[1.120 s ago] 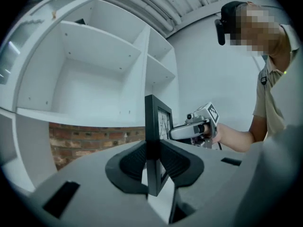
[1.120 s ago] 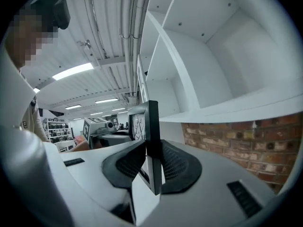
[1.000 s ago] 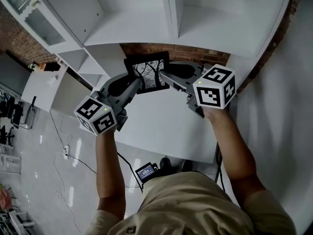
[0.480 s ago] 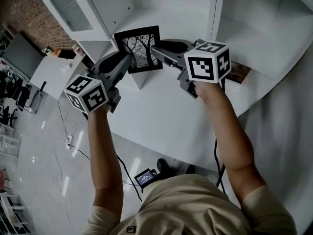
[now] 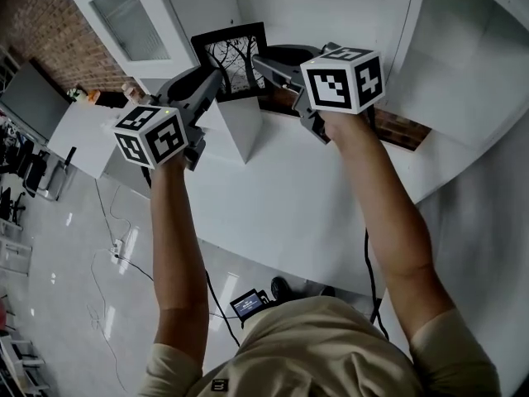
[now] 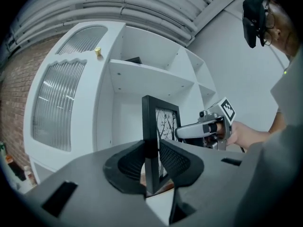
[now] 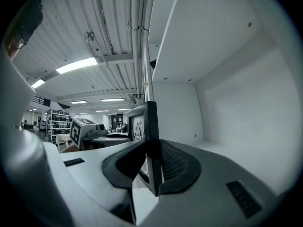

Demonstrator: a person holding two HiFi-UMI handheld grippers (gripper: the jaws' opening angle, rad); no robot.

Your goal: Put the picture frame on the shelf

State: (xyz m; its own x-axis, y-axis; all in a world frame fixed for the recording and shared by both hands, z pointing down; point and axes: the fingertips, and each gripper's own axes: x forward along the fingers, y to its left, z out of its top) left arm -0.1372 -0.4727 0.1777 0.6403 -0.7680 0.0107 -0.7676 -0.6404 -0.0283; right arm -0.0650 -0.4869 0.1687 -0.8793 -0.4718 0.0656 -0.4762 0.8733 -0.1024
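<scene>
Well, the black rectangular picture frame (image 5: 234, 60), with its black-and-white print of bare trees, is held upright in front of the tall white shelf unit (image 5: 331, 7), level with one of its open compartments and facing away from it, towards the person. From where I stand I cannot tell whether its bottom edge touches a shelf board. The left gripper (image 5: 216, 83) has its two dark jaws pinched on the frame's left side edge, narrowly apart with only the thickness of the moulding between the ribbed pads. The right gripper (image 5: 258, 63) is clamped the same way on the opposite side edge, its jaws set just wide enough to take the frame and pressing on it front and back. Both reach up towards the shelf unit from bare forearms, each with its black-and-white marker cube (image 5: 343, 79) at the near end. To the left of the shelf unit's open compartments is a cabinet door with ribbed glass (image 5: 124, 15) and a wavy top edge. Below the shelf unit spreads a broad white counter surface (image 5: 273, 197), and a strip of red brick wall (image 5: 401, 129) shows between the two.
</scene>
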